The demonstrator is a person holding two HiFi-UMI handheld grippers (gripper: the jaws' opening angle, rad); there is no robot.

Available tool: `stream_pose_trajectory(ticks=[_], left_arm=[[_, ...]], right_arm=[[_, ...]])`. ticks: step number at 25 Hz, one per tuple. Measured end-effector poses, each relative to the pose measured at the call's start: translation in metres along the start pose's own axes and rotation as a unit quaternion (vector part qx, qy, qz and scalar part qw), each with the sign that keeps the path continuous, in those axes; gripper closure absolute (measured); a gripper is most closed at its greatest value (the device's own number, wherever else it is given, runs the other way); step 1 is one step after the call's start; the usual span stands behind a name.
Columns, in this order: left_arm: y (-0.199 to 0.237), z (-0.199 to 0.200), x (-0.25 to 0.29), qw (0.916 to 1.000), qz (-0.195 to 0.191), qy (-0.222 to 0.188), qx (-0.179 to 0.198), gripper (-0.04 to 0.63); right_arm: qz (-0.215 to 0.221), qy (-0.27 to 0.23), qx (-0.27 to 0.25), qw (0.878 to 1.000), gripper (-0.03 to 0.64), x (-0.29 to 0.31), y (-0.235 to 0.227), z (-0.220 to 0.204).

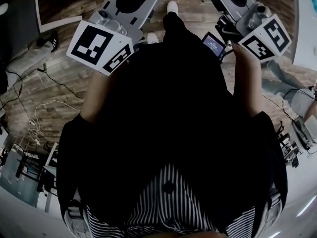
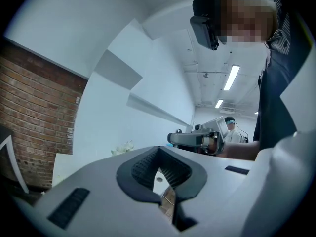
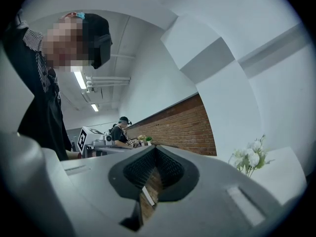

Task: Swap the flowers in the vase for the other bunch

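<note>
**White flowers off to the side, both grippers shut on nothing**

From the head view, the person holds both grippers out in front of a dark apron (image 1: 168,113), above a wooden floor (image 1: 54,98). No flowers show in that view.

The left gripper (image 2: 158,151) has its fingers pressed together with nothing between them. Only a slit of background shows through the hollow behind the tips. The right gripper (image 3: 155,151) is the same: fingers together, nothing pinched.

In the right gripper view, white flowers (image 3: 251,158) on green stems stand well off to the right of the jaws. They rise above a white surface (image 3: 284,177), near a brick wall (image 3: 182,125).

In the left gripper view, a pale bunch (image 2: 123,148) shows small and far off, to the left of the jaws. Whether either bunch stands in a vase cannot be made out.

A second person (image 3: 120,129) stands at a table in the distance.
</note>
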State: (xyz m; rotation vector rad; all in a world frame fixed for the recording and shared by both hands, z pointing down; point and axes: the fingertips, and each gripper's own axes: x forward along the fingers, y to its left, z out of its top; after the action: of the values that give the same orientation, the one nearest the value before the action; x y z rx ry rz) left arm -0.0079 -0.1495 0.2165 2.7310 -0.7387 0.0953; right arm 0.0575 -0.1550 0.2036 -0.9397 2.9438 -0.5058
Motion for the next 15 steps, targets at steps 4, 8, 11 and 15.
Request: stream_pose_trajectory(ticks=[4,8,11,15], left_arm=[[0.010,0.013,0.013,0.9999,-0.008,0.001,0.015,0.588],[0.041,0.030,0.021,0.9998,0.007,-0.013,0.012,0.588],[0.049,0.046,0.041,0.9995,0.025,-0.019,0.010,0.588],[0.072,0.040,0.093,0.9986,0.051,-0.008,-0.008,0.588]], right_arm=[[0.008,-0.006,-0.001,1.000,0.614,0.011,-0.013,0.010],[0.031,-0.004,0.000,1.000,0.614,0.039,-0.032,0.017],[0.054,-0.012,-0.009,0.998,0.614,0.038,-0.049,0.037],[0.094,-0.016,-0.006,0.995,0.614,0.033,-0.101,0.039]])
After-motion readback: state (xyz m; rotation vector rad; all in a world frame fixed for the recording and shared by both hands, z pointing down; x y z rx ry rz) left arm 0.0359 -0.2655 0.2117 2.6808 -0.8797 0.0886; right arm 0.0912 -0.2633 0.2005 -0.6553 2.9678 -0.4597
